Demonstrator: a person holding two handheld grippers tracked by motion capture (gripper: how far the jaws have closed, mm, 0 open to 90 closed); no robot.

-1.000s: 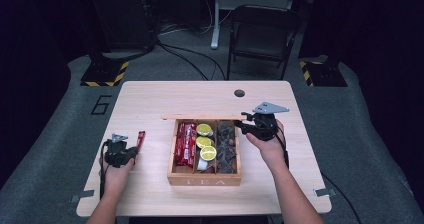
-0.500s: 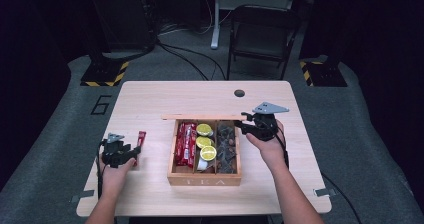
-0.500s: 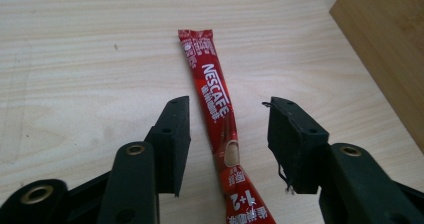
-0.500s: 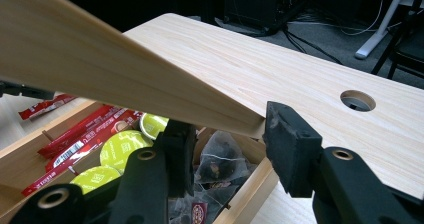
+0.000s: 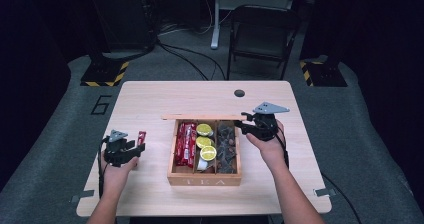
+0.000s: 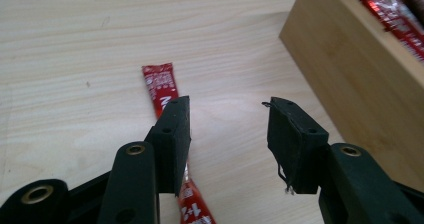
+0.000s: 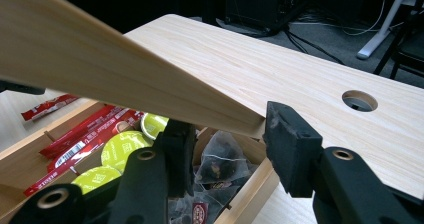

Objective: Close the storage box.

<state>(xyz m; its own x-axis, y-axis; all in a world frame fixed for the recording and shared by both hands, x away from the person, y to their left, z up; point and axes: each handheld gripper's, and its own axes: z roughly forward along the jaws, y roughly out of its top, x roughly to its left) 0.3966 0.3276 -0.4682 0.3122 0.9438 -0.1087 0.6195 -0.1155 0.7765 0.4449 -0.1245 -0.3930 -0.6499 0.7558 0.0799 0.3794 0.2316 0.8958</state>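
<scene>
My right tool pinches the lid above the box at frame centre; my left tool gapes wide over a sachet, lower left.

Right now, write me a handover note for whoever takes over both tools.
Right tool: shut on the far right corner of the wooden lid, holding the tea box open.
Left tool: open, low over the table, straddling a loose red sachet that lies left of the box; not gripped yet.
Box contents: red sachets in the left compartment, green-topped pods in the middle, pyramid tea bags on the right.
Done: lid raised.
Left: probably close on the loose sachet, drop it in the left compartment, lower the lid.
</scene>
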